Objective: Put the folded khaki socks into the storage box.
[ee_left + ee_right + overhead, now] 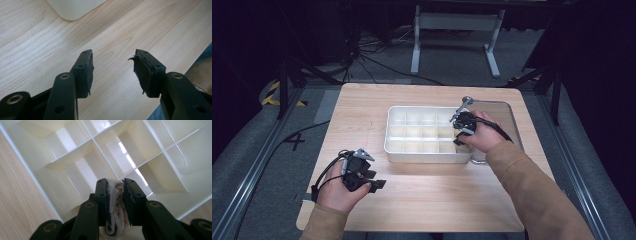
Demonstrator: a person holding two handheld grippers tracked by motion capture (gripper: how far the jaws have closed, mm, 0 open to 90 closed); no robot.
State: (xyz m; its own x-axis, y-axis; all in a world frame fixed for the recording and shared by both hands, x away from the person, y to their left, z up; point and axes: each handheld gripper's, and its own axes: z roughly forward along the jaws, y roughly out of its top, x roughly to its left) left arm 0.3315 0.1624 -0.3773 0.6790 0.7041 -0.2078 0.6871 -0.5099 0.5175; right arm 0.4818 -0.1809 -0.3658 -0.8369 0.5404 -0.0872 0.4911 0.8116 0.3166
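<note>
A white divided tray (427, 157) stands in the middle of the wooden table (362, 110), its compartments bare where I can see them. My right gripper (460, 141) hangs over the tray's right end. In the right gripper view my right gripper (115, 185) is shut on a rolled pale cloth (116, 205), held just above a compartment of the tray (30, 167). My left gripper (374, 181) rests low over the table near its front left. The left gripper (113, 67) is open, with bare wood between its fingers and a corner of the tray (75, 10) beyond it.
A clear flat lid or tray (506, 107) lies on the table right of the white tray, partly under the right hand. Metal rails run along both sides of the table. A white stand (457, 22) and cables sit on the floor behind.
</note>
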